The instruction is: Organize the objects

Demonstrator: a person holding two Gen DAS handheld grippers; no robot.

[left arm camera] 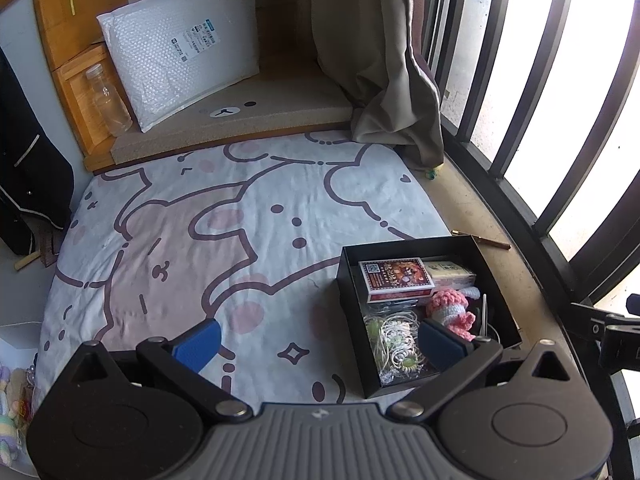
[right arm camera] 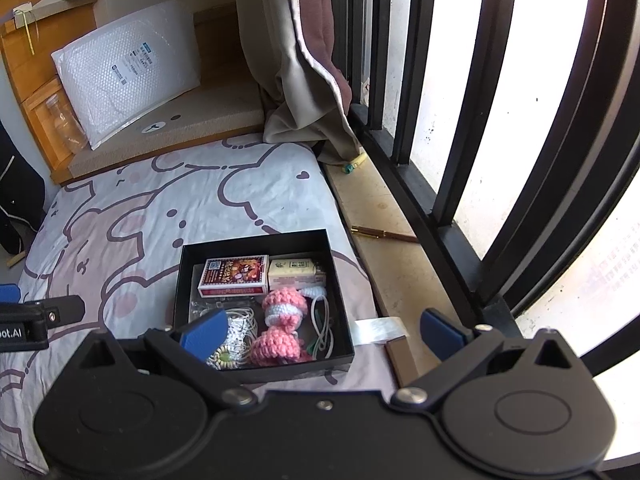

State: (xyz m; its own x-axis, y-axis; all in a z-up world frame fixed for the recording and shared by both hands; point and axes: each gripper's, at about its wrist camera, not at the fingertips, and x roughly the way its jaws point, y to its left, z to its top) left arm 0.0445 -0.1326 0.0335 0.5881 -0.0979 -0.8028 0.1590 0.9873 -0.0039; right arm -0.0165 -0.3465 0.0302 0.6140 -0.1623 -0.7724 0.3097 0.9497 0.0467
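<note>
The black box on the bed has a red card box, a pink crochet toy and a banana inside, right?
Not quite. The box on the bed holds the card box and pink toy, but no banana; beside them lies coiled white cord. The right wrist view shows it.

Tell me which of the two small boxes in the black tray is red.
The red box, on the left; the box beside it is pale cream.

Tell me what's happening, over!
Both tongs, left and right, open, empty. Black box on bed, full. Pen on sill. Nothing blocking.
</note>
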